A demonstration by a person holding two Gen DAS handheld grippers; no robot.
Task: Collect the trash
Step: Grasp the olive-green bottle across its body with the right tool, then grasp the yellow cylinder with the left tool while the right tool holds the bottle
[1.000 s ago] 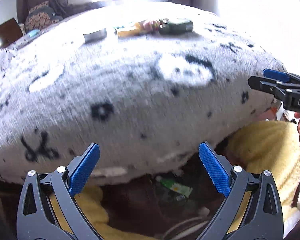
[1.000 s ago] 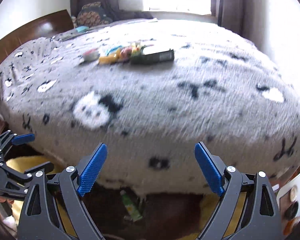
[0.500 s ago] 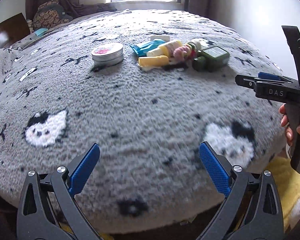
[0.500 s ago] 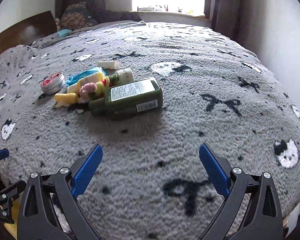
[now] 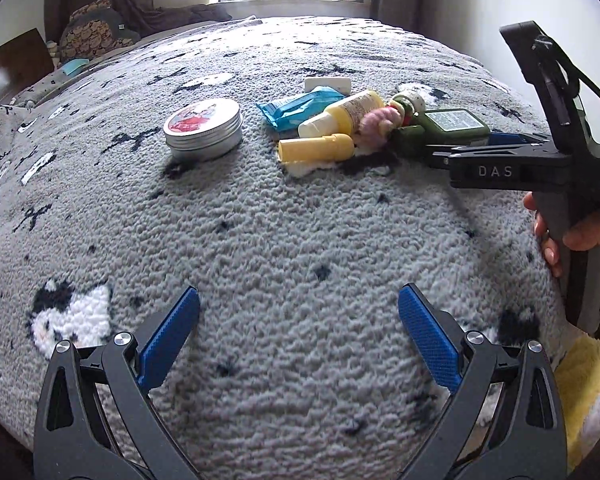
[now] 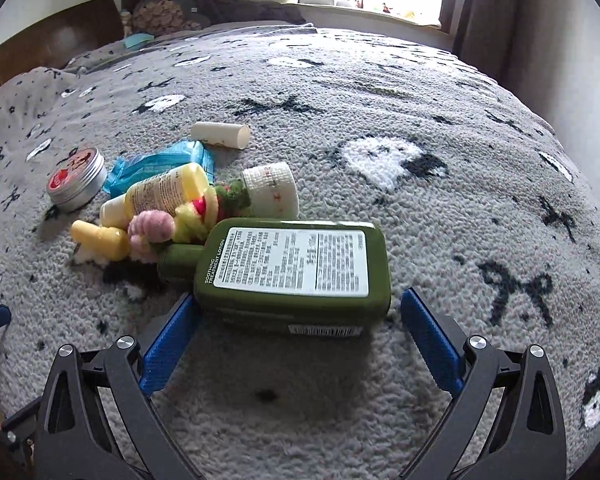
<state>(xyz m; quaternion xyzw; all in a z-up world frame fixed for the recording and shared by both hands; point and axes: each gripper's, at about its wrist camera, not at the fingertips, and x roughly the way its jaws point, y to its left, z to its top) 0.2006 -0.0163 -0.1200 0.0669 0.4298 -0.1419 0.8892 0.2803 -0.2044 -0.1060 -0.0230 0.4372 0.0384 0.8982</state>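
A pile of small items lies on the grey patterned blanket (image 5: 280,240). A green lotion bottle (image 6: 292,268) lies flat, label up. To its left are a yellow bottle (image 6: 164,192), a small yellow tube (image 6: 100,240), a woolly pink and yellow toy (image 6: 156,228), a blue wrapper (image 6: 160,160), a round tin (image 6: 76,180), a bandage roll (image 6: 272,188) and a white tube (image 6: 220,135). My right gripper (image 6: 296,300) is opening, its pads either side of the green bottle's near end, not pressing it. My left gripper (image 5: 299,296) hangs open over bare blanket, well short of the tin (image 5: 203,128).
A hand (image 5: 580,236) holds the right gripper at the right edge of the left wrist view. Yellow fabric (image 5: 584,380) lies beyond the bed's near right edge. A patterned cushion (image 5: 92,28) and wooden headboard (image 5: 12,64) sit far left, below a bright window.
Both grippers came forward from the bed's edge over the blanket toward the pile. The right one closed in on the green bottle, its jaws a little wider.
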